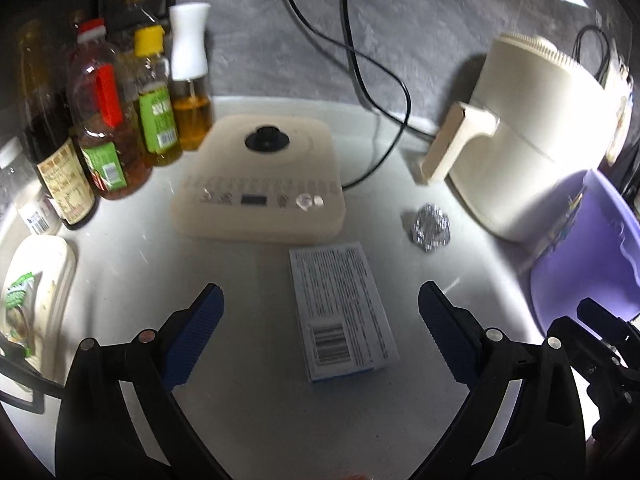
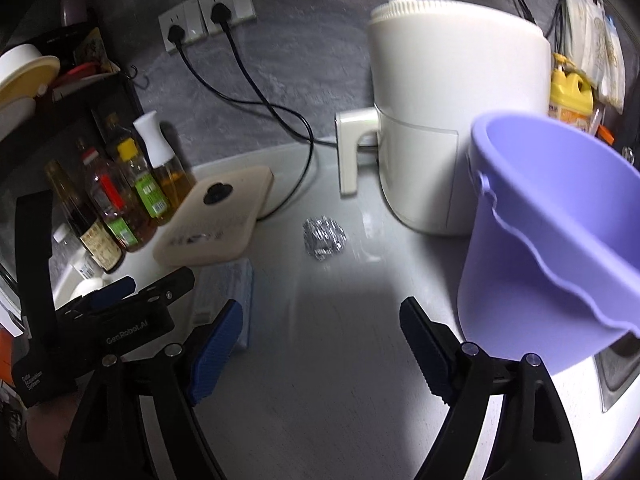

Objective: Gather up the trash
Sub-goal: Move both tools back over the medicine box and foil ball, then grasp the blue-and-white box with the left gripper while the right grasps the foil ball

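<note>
Flat pale-blue printed cardboard box [image 1: 342,312] lying on the counter just in front of the cream square appliance base [image 1: 260,180], crumpled silver foil ball [image 1: 430,227] to its right. Left gripper [image 1: 320,336] spread wide over the box, likely for grabbing. Right gripper [image 2: 320,344] apart, empty, beside the lilac plastic bucket [image 2: 560,240], probably the bin.

A flat blue-and-white box [image 1: 342,312] lies on the counter [image 1: 248,400], barcode side up. A shiny crumpled foil ball [image 1: 430,227] sits nearby. A purple bucket [image 2: 560,240] stands upright.
</note>
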The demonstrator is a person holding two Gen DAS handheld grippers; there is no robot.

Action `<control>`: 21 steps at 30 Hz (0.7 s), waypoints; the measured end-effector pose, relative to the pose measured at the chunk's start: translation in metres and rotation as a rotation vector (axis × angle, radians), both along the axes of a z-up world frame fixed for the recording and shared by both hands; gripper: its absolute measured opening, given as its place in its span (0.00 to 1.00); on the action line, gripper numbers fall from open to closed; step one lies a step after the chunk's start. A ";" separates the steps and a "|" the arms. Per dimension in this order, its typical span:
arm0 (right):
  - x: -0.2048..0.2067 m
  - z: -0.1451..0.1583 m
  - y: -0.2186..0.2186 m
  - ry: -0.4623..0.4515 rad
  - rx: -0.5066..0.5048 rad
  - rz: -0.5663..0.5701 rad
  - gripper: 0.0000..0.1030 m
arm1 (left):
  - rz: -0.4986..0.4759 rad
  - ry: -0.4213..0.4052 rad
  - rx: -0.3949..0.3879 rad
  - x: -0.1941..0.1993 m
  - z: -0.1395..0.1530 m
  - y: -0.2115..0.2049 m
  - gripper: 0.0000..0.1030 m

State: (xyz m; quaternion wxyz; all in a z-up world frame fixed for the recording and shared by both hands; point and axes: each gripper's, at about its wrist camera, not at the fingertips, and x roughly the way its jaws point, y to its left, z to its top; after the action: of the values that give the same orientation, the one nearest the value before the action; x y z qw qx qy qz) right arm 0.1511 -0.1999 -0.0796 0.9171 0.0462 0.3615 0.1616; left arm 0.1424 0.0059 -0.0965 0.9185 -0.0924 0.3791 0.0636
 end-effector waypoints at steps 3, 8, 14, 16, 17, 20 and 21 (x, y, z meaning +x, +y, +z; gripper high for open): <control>-0.002 -0.008 -0.005 0.015 -0.005 -0.014 0.76 | -0.018 0.017 0.006 0.003 -0.009 -0.007 0.94; -0.008 -0.023 -0.017 0.046 -0.017 -0.042 0.74 | -0.037 0.048 0.011 0.006 -0.026 -0.016 0.94; -0.012 -0.034 -0.025 0.072 -0.032 -0.062 0.73 | -0.036 0.087 0.027 0.012 -0.043 -0.021 0.94; -0.011 -0.036 -0.025 0.076 -0.035 -0.061 0.73 | -0.022 0.093 0.025 0.014 -0.046 -0.020 0.90; -0.011 -0.037 -0.025 0.078 -0.039 -0.059 0.73 | -0.016 0.096 0.021 0.015 -0.047 -0.020 0.89; -0.009 -0.037 -0.021 0.083 -0.046 -0.050 0.73 | -0.008 0.104 0.026 0.018 -0.052 -0.020 0.75; -0.007 -0.037 -0.020 0.082 -0.046 -0.047 0.73 | -0.012 0.101 0.027 0.018 -0.052 -0.020 0.66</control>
State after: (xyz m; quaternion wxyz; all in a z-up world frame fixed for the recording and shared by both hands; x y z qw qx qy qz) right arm 0.1439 -0.2195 -0.1163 0.9058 0.0402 0.4013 0.1299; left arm 0.1605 -0.0138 -0.1484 0.8996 -0.0746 0.4248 0.0679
